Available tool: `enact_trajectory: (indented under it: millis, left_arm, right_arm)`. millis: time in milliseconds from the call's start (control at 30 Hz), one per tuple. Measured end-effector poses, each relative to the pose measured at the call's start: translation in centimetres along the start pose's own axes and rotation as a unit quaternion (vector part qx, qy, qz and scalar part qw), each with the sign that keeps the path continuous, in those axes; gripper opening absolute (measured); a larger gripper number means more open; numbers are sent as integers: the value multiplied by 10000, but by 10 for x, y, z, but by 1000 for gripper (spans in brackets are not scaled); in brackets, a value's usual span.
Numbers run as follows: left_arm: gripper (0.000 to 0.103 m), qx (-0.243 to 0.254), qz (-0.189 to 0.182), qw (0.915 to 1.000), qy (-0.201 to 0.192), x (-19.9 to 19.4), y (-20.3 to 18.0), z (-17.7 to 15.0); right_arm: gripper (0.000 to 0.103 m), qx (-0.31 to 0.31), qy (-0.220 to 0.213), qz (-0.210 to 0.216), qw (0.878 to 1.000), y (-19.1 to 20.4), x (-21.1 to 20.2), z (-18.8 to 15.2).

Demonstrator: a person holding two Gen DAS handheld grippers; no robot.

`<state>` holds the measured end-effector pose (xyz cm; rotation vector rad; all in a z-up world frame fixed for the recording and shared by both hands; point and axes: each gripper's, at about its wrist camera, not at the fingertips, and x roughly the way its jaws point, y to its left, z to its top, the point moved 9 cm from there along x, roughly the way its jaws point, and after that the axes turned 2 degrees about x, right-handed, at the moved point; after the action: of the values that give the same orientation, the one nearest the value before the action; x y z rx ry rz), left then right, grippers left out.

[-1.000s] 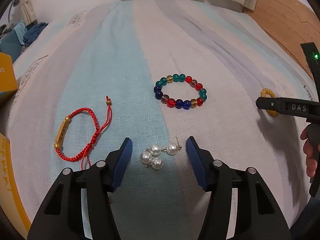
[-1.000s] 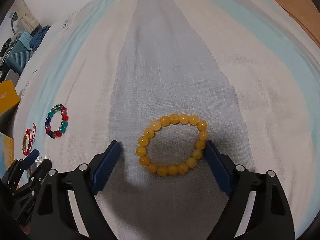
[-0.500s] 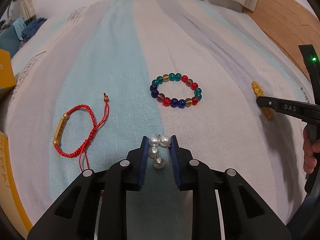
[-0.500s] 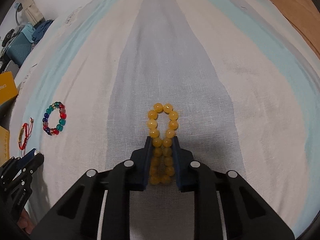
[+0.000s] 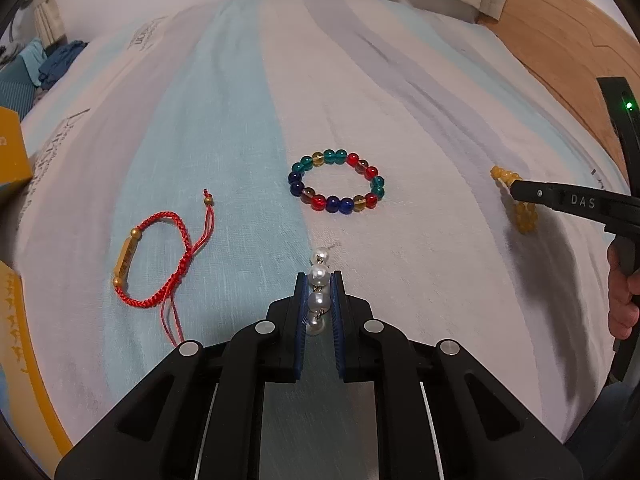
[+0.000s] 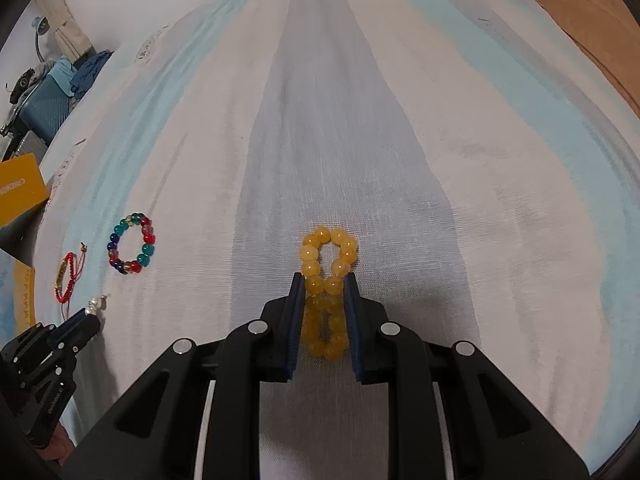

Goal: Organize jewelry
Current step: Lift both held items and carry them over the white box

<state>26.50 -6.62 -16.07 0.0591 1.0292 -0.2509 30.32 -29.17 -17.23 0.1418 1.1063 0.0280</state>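
Observation:
Pearl earrings (image 5: 320, 258) lie on the striped bedspread (image 5: 240, 120), and my left gripper (image 5: 319, 280) is shut on them, pads pressing the pearls into a line. My right gripper (image 6: 323, 280) is shut on a yellow bead bracelet (image 6: 328, 248), which is squeezed into a narrow loop. From the left wrist, the right gripper (image 5: 516, 190) shows at far right with the yellow bracelet (image 5: 524, 218) hanging from it. A multicolour bead bracelet (image 5: 336, 186) and a red cord bracelet (image 5: 160, 256) lie loose on the cloth.
A yellow box (image 5: 12, 152) stands at the left edge and another yellow edge (image 5: 24, 360) lies lower left. Wooden floor (image 5: 560, 40) runs along the right of the bed. A person's hand (image 5: 622, 292) holds the right gripper. Bags and clothes (image 6: 48, 92) sit far left.
Both grippers went from open to shut. The left closed on the pearl earrings and lined them up; the right closed on the yellow bracelet and pressed its ring flat.

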Motion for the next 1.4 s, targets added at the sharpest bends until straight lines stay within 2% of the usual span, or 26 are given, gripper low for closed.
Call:
enact_trajectory:
  millis: [500, 1400]
  left_arm:
    - [10, -16, 44, 9999, -117, -30, 0, 7]
    - [10, -83, 138, 9995, -275, -82, 2, 11]
  right_arm:
    - [18, 97, -129, -61, 9999, 2, -30, 3]
    - [18, -93, -390, -58, 9992, 21, -84, 4]
